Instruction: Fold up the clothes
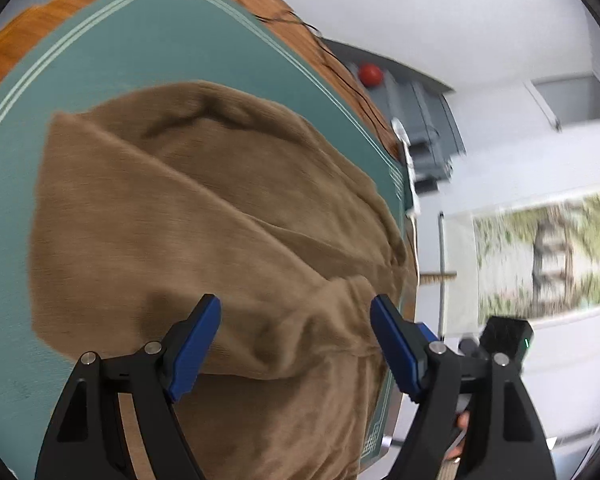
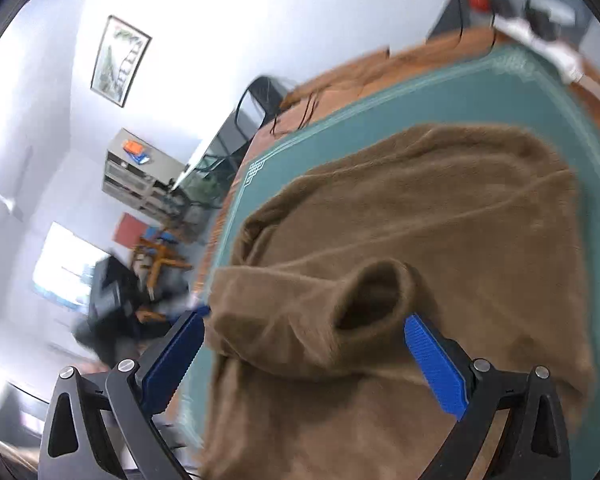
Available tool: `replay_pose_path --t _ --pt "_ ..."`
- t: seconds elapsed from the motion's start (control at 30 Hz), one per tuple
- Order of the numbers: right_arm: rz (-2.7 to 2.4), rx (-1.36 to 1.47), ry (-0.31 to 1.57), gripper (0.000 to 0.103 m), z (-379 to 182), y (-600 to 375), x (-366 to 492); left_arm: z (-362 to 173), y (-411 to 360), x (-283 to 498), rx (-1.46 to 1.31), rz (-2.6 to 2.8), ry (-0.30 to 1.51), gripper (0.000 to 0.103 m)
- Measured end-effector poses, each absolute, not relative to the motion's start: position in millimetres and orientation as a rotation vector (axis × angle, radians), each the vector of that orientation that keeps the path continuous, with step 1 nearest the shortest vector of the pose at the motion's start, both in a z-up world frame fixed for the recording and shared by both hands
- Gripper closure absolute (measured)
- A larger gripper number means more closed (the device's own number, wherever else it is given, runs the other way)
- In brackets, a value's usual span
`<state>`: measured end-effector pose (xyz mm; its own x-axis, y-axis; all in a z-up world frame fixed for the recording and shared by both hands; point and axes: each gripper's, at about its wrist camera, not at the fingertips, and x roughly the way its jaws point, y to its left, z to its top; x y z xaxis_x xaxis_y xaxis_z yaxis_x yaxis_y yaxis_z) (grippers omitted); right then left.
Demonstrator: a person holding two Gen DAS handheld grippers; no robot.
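Plainly, from the left wrist view, the brown garment (image 1: 204, 216) lies in a loose heap on the green mat (image 1: 100, 64) that covers the wooden desk (image 1: 20, 36), with its near part spilling over the near edge. The left claw (image 1: 296, 312) stands spread above a raised fold at the garment's near right side, its blue pads clear of the cloth and pinching nothing.

From the right wrist view, the same garment shows a tube-like opening, probably a sleeve or cuff (image 2: 372, 300), standing up between the fingers of the right claw (image 2: 304, 336). That claw is also spread, gripping nothing.

I judge this as the reach before a grasp: next, each claw would need to settle onto an edge and close, then pull the cloth flat.
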<state>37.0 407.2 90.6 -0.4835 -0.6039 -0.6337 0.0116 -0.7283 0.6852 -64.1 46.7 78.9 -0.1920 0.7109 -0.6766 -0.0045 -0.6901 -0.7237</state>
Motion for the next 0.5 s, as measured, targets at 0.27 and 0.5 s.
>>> replay_pose_path --t 0.27,0.5 --pt "-1.950 1.579 -1.082 0.005 12.3 395.1 -33.6 55.8 15.2 -67.7 -1.614 1.921 -0.932 0.022" --pt "-1.981 1.699 -0.804 0.047 -6.8 375.2 -24.3 45.0 2.5 -74.2 -1.625 1.946 -0.966 0.022"
